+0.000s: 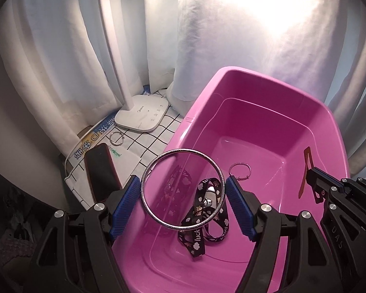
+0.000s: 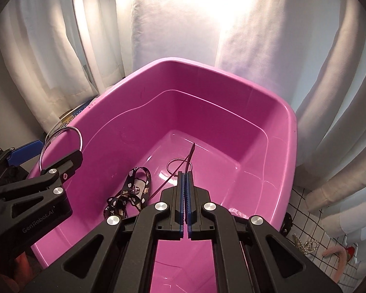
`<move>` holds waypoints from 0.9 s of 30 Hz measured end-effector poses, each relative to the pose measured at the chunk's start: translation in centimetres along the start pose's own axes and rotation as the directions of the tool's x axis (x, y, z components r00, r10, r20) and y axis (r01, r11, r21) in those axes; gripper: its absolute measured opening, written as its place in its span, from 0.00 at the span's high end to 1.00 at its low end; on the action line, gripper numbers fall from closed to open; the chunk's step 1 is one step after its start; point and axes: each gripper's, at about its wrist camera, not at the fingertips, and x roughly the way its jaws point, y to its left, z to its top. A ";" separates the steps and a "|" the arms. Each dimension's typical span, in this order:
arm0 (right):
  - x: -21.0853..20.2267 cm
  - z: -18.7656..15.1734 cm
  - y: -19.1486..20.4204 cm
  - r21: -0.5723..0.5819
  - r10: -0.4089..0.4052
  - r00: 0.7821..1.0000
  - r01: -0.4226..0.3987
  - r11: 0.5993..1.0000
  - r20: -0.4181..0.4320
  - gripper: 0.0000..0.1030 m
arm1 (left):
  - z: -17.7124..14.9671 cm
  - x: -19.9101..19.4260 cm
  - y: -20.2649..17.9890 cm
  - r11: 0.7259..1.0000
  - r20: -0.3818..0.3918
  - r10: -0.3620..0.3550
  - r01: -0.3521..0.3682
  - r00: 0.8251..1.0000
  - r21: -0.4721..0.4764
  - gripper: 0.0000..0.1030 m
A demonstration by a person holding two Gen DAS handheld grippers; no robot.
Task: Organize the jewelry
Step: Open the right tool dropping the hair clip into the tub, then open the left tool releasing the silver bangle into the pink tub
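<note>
Blue fingers (image 1: 134, 195) of the left gripper (image 1: 183, 193) hold a stiff silver bangle (image 1: 144, 178) by its rim over the pink tub (image 1: 256, 85); right gripper (image 2: 186, 174) pinches a thin, light strip (image 2: 191, 150).

"luck" in pale letters on black lanyard (image 1: 202, 219) lying in pink tub (image 1: 256, 92); right-wrist view shows only a "k" on it; "DAS" on black arm of right tongs (image 1: 307, 173); "GenRobot.AI" on black arm of left tongs (image 2: 61, 156); Chinese chars + a "D" on blue/yellow packet (image 1: 95, 136), upside down; brand word on lamp base (image 1: 144, 114) too small to read.
</note>
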 end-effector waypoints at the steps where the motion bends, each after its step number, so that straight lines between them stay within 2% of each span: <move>1: 0.0 0.1 -0.1 0.006 0.000 1.000 0.000 1.000 -0.002 0.98 | 0.1 0.1 0.1 1.000 0.000 -0.004 0.004 1.000 0.001 0.32; 4: 0.3 0.3 -0.2 0.018 -0.001 1.000 0.001 1.000 -0.024 0.98 | 0.2 0.2 0.0 1.000 0.000 -0.009 0.009 1.000 0.009 0.31; 5: 0.4 0.3 -0.2 0.023 -0.001 1.000 0.002 1.000 -0.031 0.93 | 0.2 0.2 0.0 1.000 -0.002 -0.013 0.013 1.000 0.014 0.31; 6: 0.4 0.4 -0.2 0.029 -0.003 0.999 0.004 1.000 -0.035 0.86 | 0.2 0.2 -0.1 1.000 -0.003 -0.019 0.019 1.000 0.020 0.31; 7: 0.3 0.4 -0.2 0.032 -0.012 0.999 0.013 0.999 -0.034 0.65 | 0.2 0.2 -0.2 0.999 -0.005 -0.026 0.027 1.000 0.026 0.31; 8: 0.1 0.4 -0.2 0.032 -0.020 0.999 0.021 0.999 -0.031 0.53 | 0.2 0.2 -0.2 0.999 -0.006 -0.029 0.029 1.000 0.028 0.31; 11: -0.3 0.4 -0.1 0.027 -0.036 0.999 0.036 0.999 -0.022 0.52 | 0.3 0.1 -0.1 0.999 -0.011 -0.047 0.047 0.999 0.023 0.27; 13: -0.5 0.4 -0.3 0.038 -0.040 0.999 0.041 0.998 -0.020 0.51 | 0.3 0.0 -0.1 0.999 -0.008 -0.043 0.043 0.999 0.022 0.17; 17: -0.9 0.3 -1.1 0.069 -0.040 0.999 0.042 0.997 -0.021 0.49 | 0.5 -0.5 -0.3 0.998 0.006 -0.044 0.044 0.999 0.033 0.08; 27: -2.5 -0.4 -2.7 0.127 -0.049 0.999 0.048 0.991 0.007 0.47 | 0.6 -1.0 -0.5 0.997 0.006 -0.075 0.075 0.997 0.028 0.07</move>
